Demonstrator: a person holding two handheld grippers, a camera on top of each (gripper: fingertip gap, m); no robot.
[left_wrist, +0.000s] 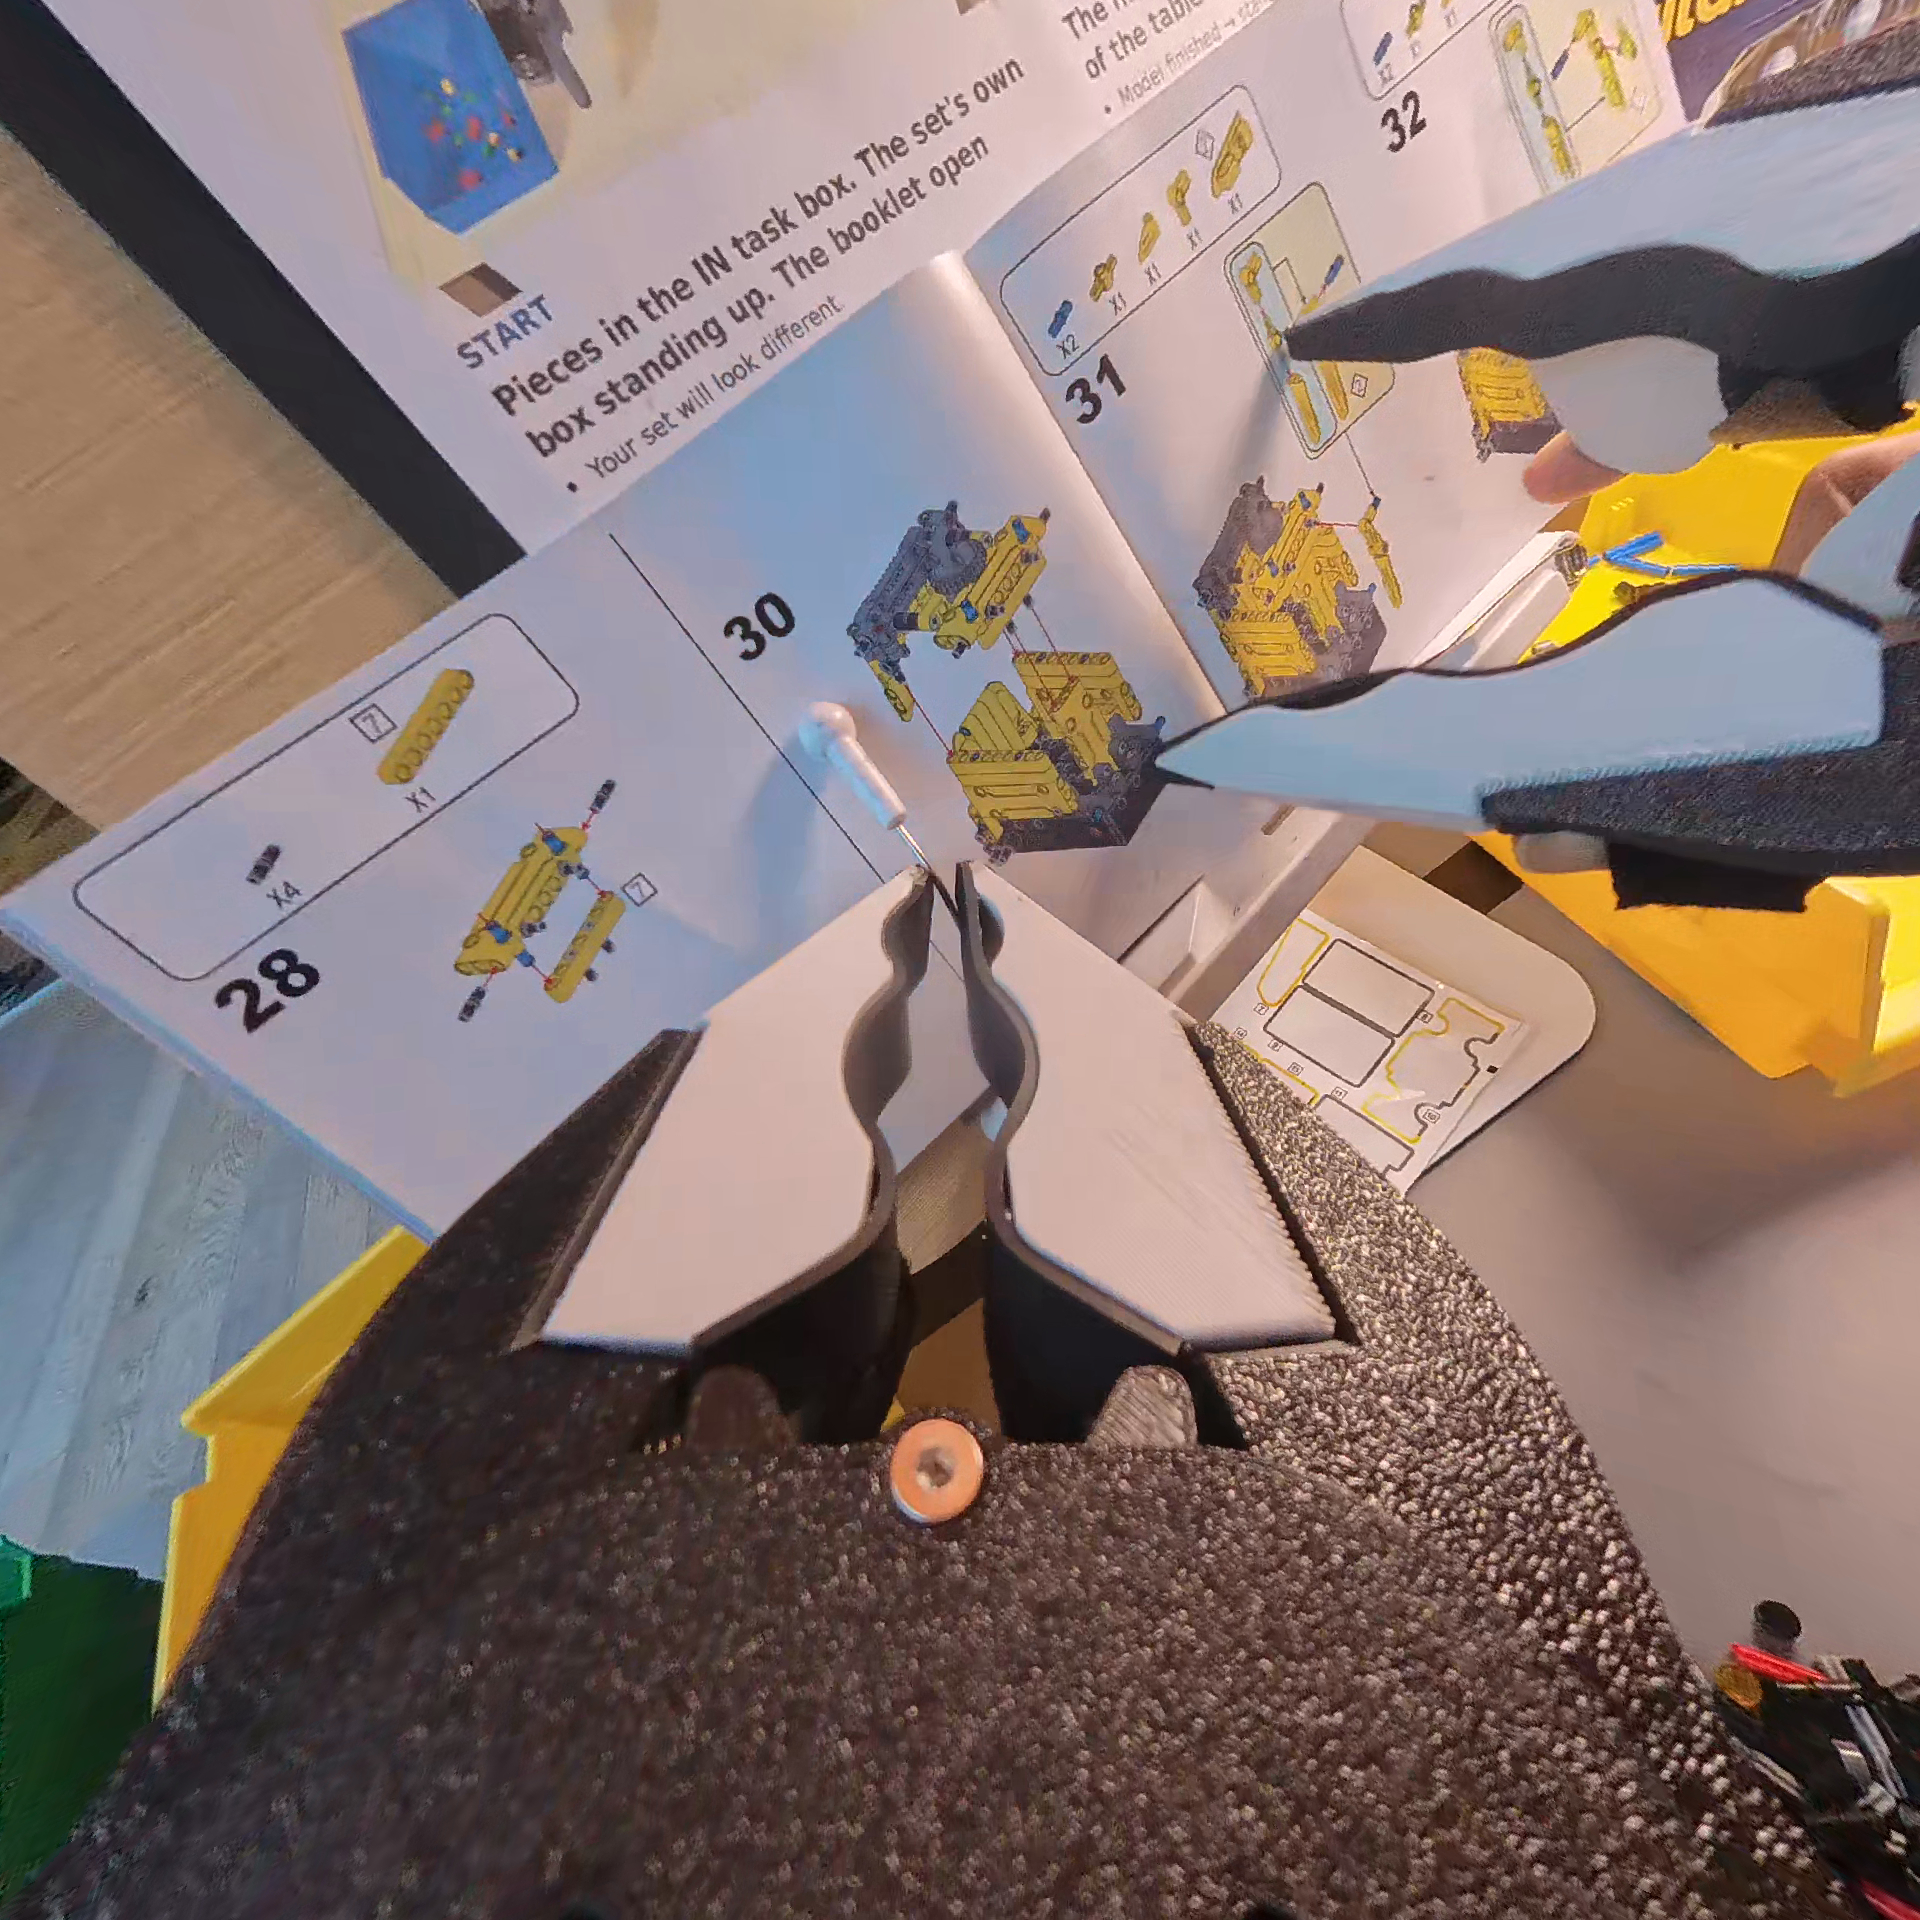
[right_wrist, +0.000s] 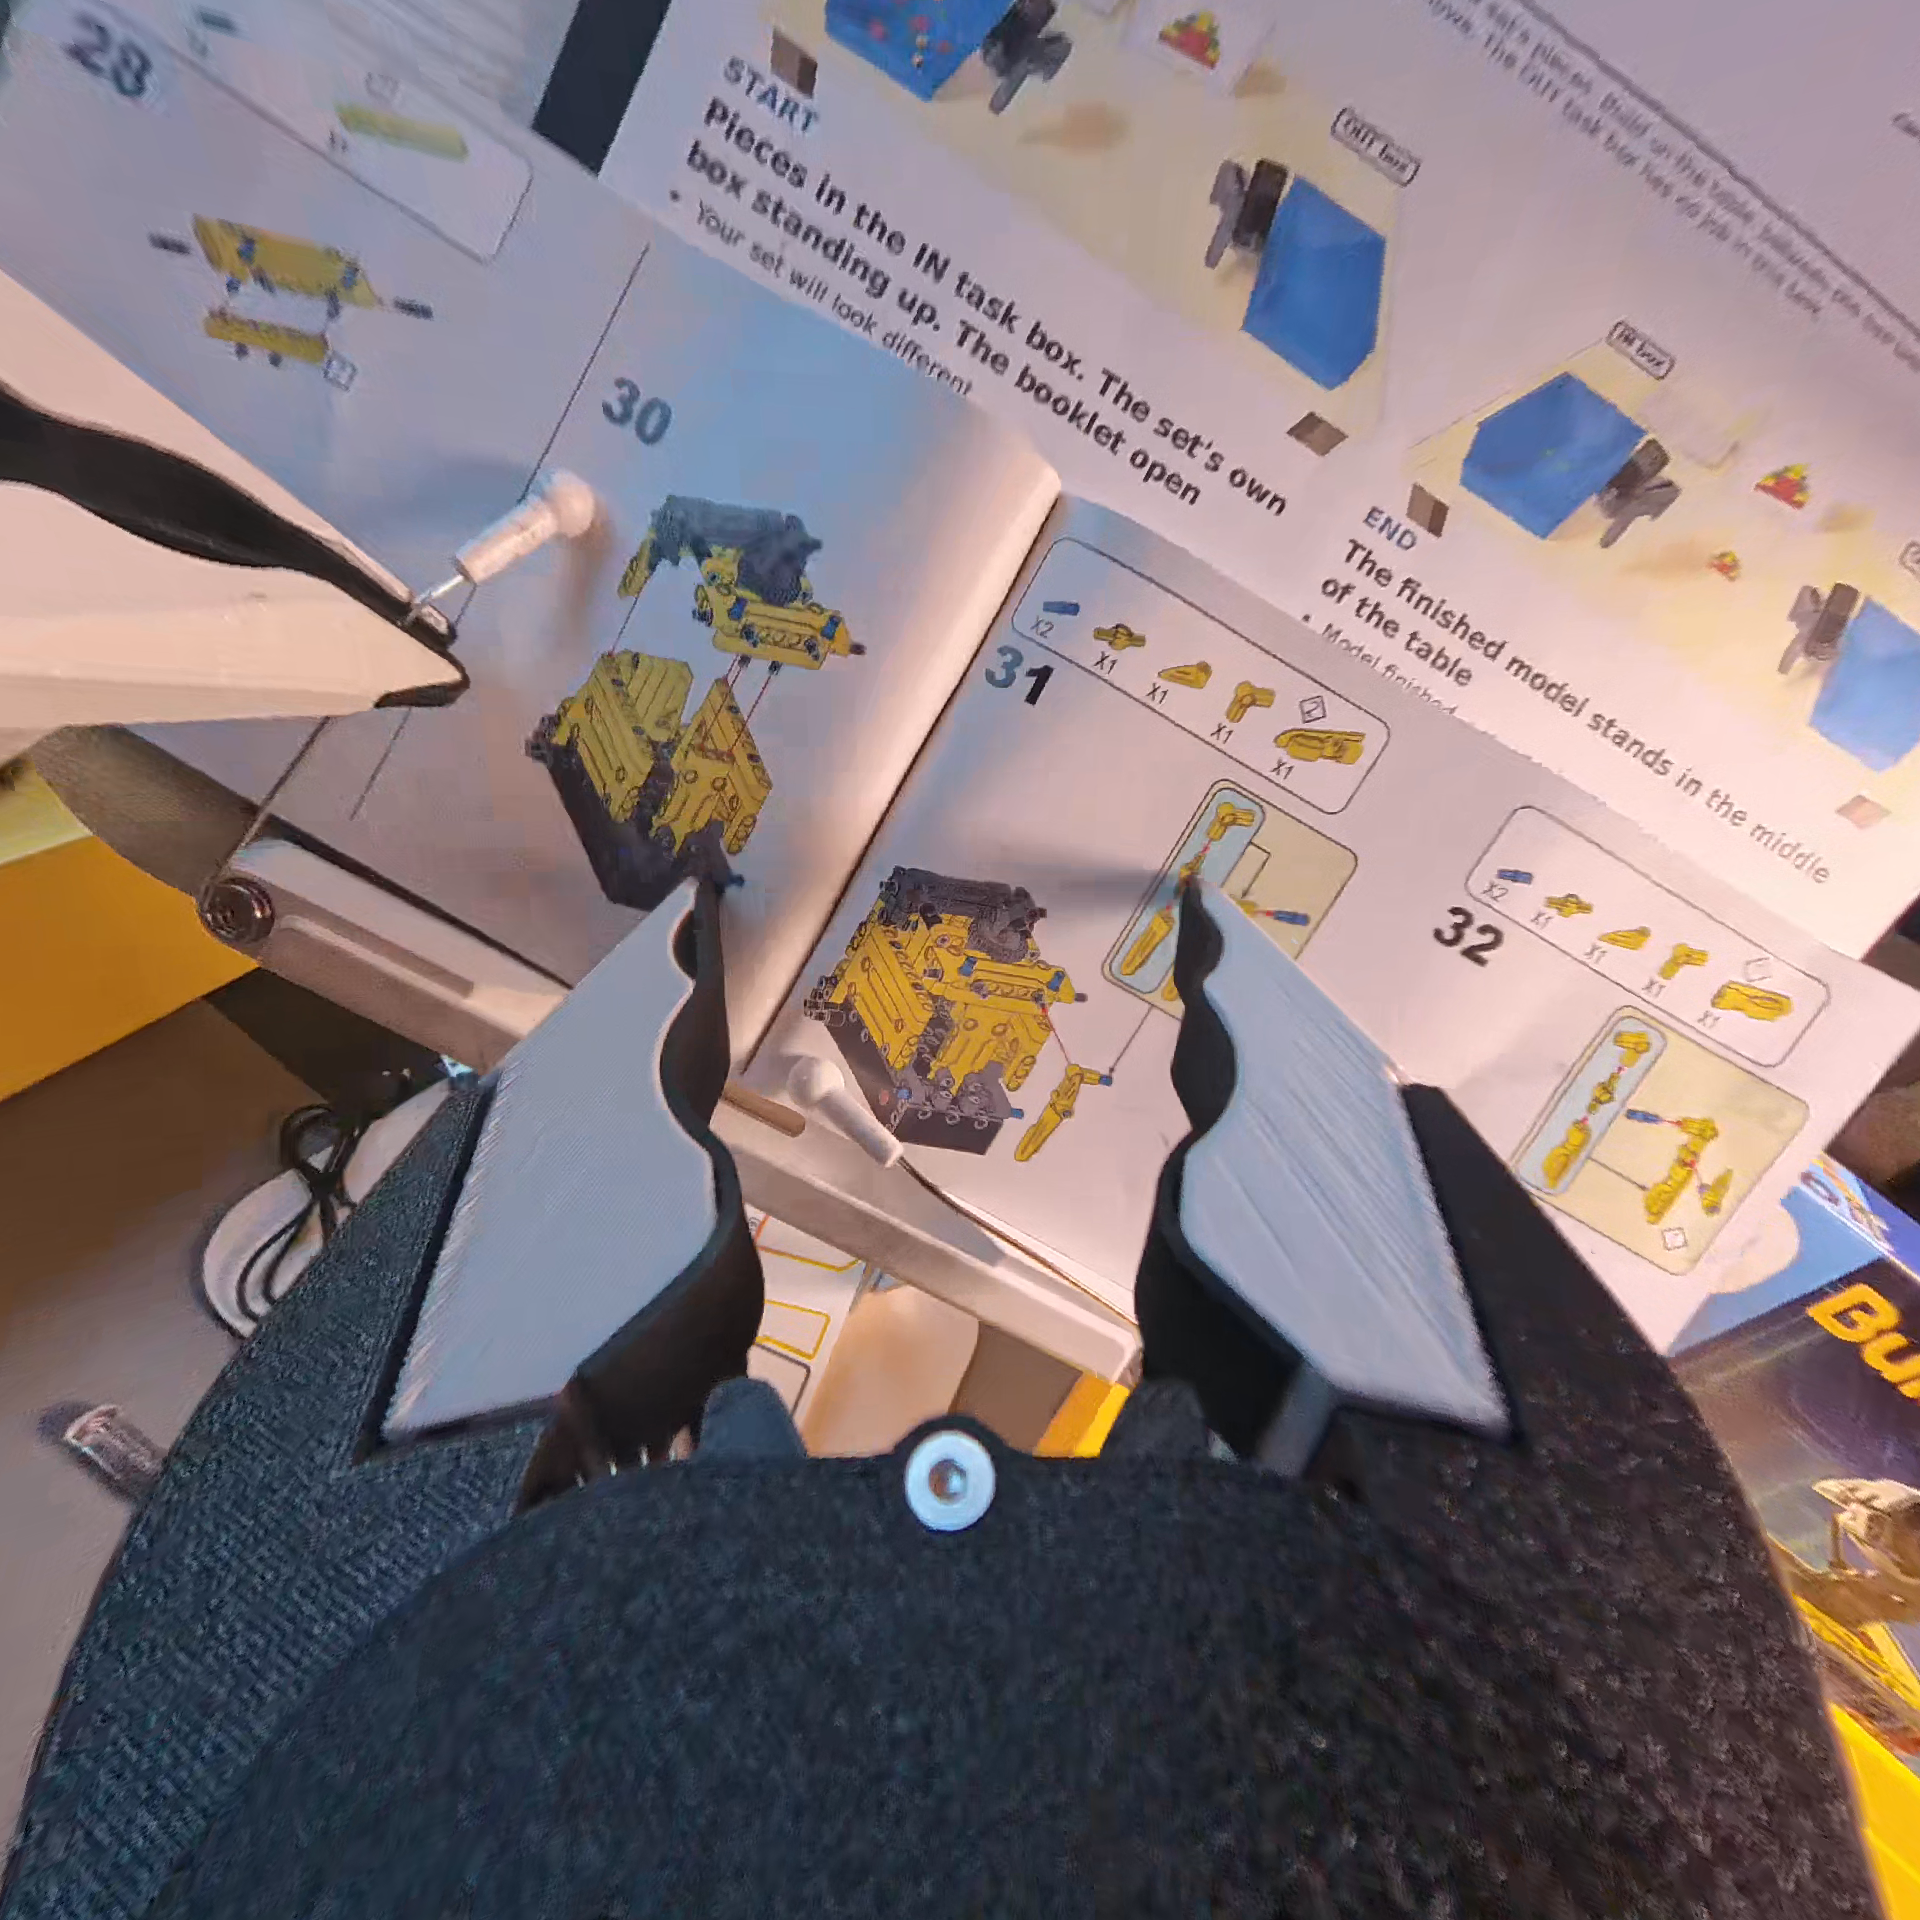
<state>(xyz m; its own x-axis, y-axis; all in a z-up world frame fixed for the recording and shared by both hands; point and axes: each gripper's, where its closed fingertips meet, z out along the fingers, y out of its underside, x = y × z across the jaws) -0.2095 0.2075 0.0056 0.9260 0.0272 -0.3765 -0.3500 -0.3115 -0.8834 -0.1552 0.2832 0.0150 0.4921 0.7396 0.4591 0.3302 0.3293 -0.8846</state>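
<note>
An open building-instruction booklet stands on a grey book stand; it also shows in the right wrist view. A white-tipped page-holder pin on a thin wire lies over the left page. My left gripper is shut on that wire just below the white tip. The right wrist view shows this too: the left gripper holding the pin. My right gripper is open and empty, its tips close to the booklet's fold and right page. It enters the left wrist view from the right. A second white pin rests at the right page's bottom.
A large printed sheet stands behind the booklet. Yellow bins sit at the right and lower left. A sticker sheet lies below the stand. A printed product box, a black cable and loose parts lie nearby.
</note>
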